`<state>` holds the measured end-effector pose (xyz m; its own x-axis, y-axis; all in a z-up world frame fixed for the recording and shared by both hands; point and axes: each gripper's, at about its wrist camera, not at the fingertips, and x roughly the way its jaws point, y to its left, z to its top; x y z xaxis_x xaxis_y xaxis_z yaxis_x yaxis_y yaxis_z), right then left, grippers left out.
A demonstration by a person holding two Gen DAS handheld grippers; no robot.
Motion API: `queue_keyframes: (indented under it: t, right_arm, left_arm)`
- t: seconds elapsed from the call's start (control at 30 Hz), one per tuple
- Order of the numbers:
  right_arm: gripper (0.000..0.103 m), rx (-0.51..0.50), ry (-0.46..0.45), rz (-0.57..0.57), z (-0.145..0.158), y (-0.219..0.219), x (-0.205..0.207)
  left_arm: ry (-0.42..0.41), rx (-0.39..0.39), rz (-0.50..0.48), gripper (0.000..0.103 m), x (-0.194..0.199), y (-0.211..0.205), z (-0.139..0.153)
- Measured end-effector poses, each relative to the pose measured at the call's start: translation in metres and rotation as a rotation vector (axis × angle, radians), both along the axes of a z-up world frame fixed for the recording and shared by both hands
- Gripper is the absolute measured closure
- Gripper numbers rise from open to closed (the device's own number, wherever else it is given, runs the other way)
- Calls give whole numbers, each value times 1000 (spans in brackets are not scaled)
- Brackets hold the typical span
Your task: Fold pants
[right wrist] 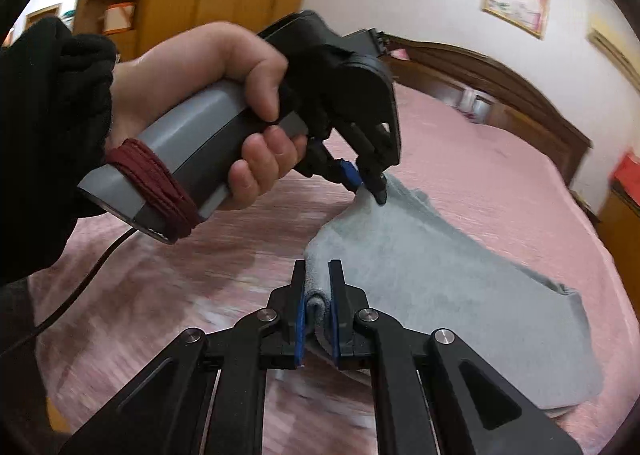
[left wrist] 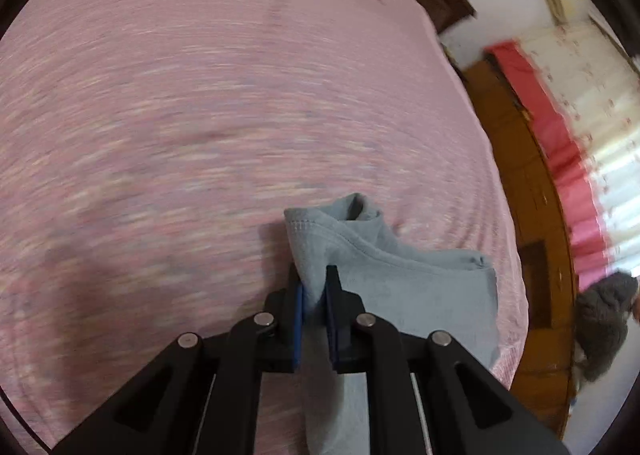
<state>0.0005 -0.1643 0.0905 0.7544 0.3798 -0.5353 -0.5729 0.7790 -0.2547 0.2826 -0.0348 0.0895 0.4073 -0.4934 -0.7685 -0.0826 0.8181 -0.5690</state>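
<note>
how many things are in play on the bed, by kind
grippers: 2, the left gripper and the right gripper, each shut on cloth
pants: 1, the grey pants
bed: 1, the pink bedspread
total: 4

We are looking down close over the pink bed [left wrist: 200,115] from the left wrist. From the right wrist we are facing left across it toward the headboard [right wrist: 500,79]; both views are sharing the grey pants [right wrist: 440,275].
</note>
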Motion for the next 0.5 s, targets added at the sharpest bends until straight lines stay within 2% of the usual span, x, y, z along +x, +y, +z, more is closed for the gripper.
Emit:
queue_keyframes:
  t: [0.07,0.13,0.17,0.23,0.3,0.33,0.4,0.43,0.5]
  right_arm:
    - [92,-27,-6,-20,-7,9,-2]
    - [88,-13,19,-16,-9,8,-2]
    - [82,29,45,9,-7,4,-6]
    - [69,127,71,54,5,-10,-17]
    - [55,216,54,50,20,-34,-14]
    - [53,296,55,29,37,-53,-8]
    - [46,382,71,-42,56,-82,-2]
    - [45,403,80,-101,64,-99,5]
    - [44,357,51,-273,72,-140,34]
  left_arm:
    - [6,-31,46,93,-12,25,-7]
    - [18,53,116,95,-23,52,-16]
    - [19,52,135,97,-26,62,-19]
    - [-3,-69,163,97,-44,87,-24]
    - [-72,-85,171,96,-63,97,-17]
    - [-142,-62,146,96,-77,96,-7]
    - [-223,-43,82,96,-94,87,5]
    - [-276,-35,26,96,-102,78,14]
    - [-354,-24,-54,96,-112,61,29]
